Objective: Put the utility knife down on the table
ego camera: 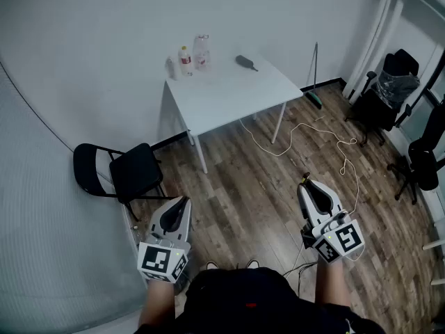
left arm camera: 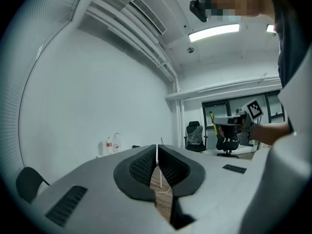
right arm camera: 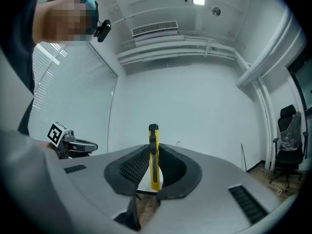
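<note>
**Right gripper and load.** The yellow utility knife with a black slider (right arm camera: 154, 159) stands upright between the ribbed black pads (right arm camera: 134, 165) of the right gripper (right arm camera: 154, 149). The jaws are closed against its two flat sides, clamping its lower half. Its black-capped upper end rises clear above the jaw tips. The knife is held in the air, well apart from the white rectangular table (ego camera: 229, 92).

**Left gripper.** The left gripper (left arm camera: 157, 149) has its jaws drawn together, leaving only a thin slit, with nothing between them. In the head view it is held low on the person's left, over the floor and level with the right one.

**Surroundings.** Both grippers point across the brown wood-plank floor (ego camera: 243, 186) towards the table, which stands against the white wall. On the tabletop, near the wall, stand three clear plastic bottles (ego camera: 185, 60). A dark oblong object (ego camera: 245, 62) lies to their right; what it is cannot be told. A black folding chair (ego camera: 128, 171) stands to the left of the table. A white cable (ego camera: 314, 136) trails in loops over the floor to its right.
</note>
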A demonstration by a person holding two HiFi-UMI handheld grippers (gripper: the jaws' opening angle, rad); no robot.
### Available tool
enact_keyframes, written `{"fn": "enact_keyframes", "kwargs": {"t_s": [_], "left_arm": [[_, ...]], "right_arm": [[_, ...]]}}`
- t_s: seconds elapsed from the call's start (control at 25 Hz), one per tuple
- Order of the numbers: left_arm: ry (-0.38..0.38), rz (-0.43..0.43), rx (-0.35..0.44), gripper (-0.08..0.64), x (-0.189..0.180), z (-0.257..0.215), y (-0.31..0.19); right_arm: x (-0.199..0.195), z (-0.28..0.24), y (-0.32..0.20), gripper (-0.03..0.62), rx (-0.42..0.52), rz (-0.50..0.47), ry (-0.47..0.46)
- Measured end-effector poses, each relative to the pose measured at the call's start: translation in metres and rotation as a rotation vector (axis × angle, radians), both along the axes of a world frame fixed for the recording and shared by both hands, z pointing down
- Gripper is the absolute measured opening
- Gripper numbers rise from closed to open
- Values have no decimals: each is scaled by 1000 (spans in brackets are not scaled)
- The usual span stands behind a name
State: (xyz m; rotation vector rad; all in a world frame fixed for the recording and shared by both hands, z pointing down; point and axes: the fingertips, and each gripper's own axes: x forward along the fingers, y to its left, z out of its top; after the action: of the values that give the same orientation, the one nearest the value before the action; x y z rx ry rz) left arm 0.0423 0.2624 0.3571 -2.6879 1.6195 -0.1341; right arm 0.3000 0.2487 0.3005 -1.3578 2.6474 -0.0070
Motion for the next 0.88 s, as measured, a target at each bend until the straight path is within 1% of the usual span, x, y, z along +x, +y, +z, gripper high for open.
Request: {"fn": "enact_keyframes", "kwargs": {"t_s": [0.12, 0.2, 0.32, 0.4, 0.48, 0.56, 0.68, 0.88], "left_arm": [[-5, -3, 0, 31, -3, -2, 1], [-3, 1, 4, 31, -4, -2, 0], [0, 7, 3, 31, -8, -2, -1], [3, 13, 1, 31, -10, 0, 0], [5, 20, 1, 31, -12, 1, 1], [7, 22, -2, 31, -15, 2, 2], [12, 17, -10, 31, -25, 4, 5], [25, 1, -19, 31, -55, 9, 10]], "right_arm": [[13, 15, -3, 71, -24, 29, 37], [13, 17, -3, 71, -31, 31, 26], [2, 11, -2, 71, -24, 13, -14], [-2, 16, 0, 71, -33, 8, -2], [-5, 18, 4, 71, -40, -4, -10], [-12, 15, 7, 71, -30, -21, -19], [-28, 16, 8, 71, -27, -35, 4], [-59, 19, 4, 71, -34, -51, 26]]}}
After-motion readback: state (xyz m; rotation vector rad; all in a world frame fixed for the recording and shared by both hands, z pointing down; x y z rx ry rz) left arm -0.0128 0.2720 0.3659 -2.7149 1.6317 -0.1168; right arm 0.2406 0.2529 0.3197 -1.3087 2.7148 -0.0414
